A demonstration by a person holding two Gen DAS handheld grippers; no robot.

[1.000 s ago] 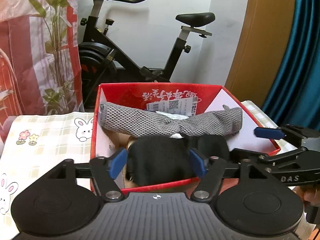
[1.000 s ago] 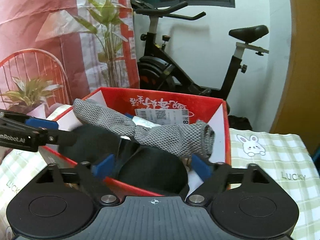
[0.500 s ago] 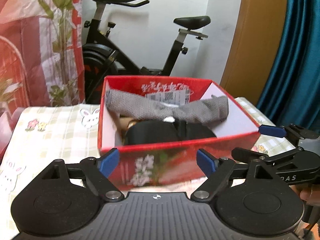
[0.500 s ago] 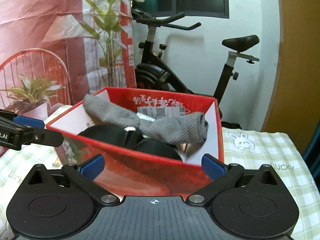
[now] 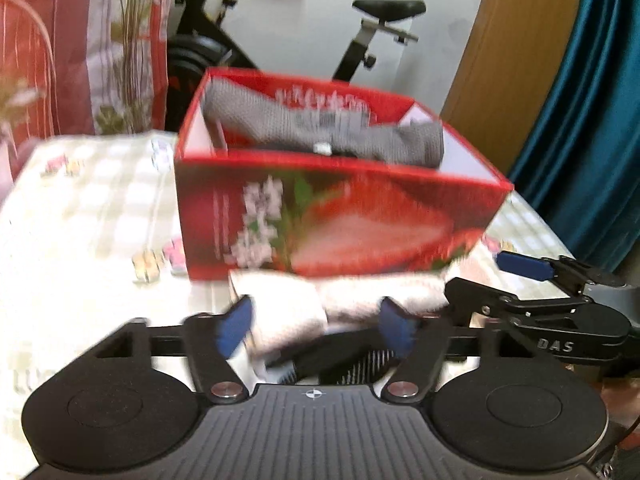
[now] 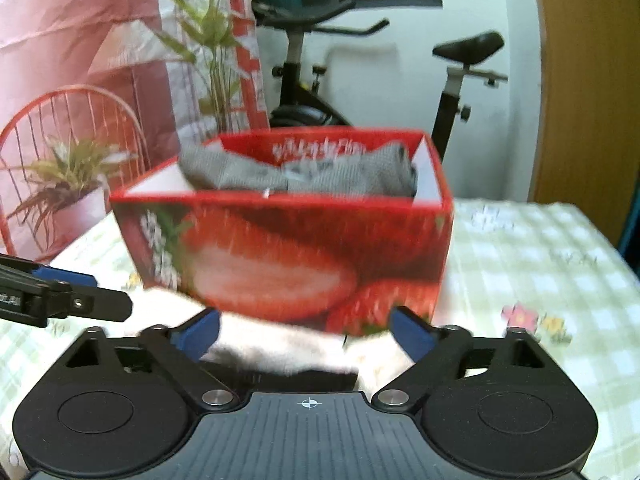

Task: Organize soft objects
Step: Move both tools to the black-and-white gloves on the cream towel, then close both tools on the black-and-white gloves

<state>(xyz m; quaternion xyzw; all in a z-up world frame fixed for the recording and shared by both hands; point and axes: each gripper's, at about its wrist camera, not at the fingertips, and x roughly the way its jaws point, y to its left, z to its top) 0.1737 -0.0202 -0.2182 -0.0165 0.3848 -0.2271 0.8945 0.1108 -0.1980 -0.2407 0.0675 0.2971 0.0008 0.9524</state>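
I am holding both tools low over the checked tablecloth [image 5: 80,208], in front of the red strawberry box [image 5: 332,224], which is filling the middle of the frame in both wrist views. A grey knitted cloth [image 5: 320,136] is lying across the top of the box, draped from its upper left corner toward the right wall; something dark is showing just under it, too blurred to name.

My left gripper [image 5: 316,326] is standing with its blue-tipped fingers [image 5: 234,328] apart, and a white fluffy cloth [image 5: 304,304] is lying between them at lower centre, touching the foot of the box. A flat black object [image 5: 320,356] is sitting under the white cloth near the tool body; I cannot tell what it is.

In the right wrist view my right gripper [image 6: 306,334] is also spread wide, the white fluffy cloth [image 6: 288,346] sitting between its fingers [image 6: 412,334], not pinched. The left tool's tip is reaching in at the left edge of that frame.

An exercise bike [image 6: 460,80] is standing behind the table, and a potted plant [image 6: 68,184] is showing at mid left.
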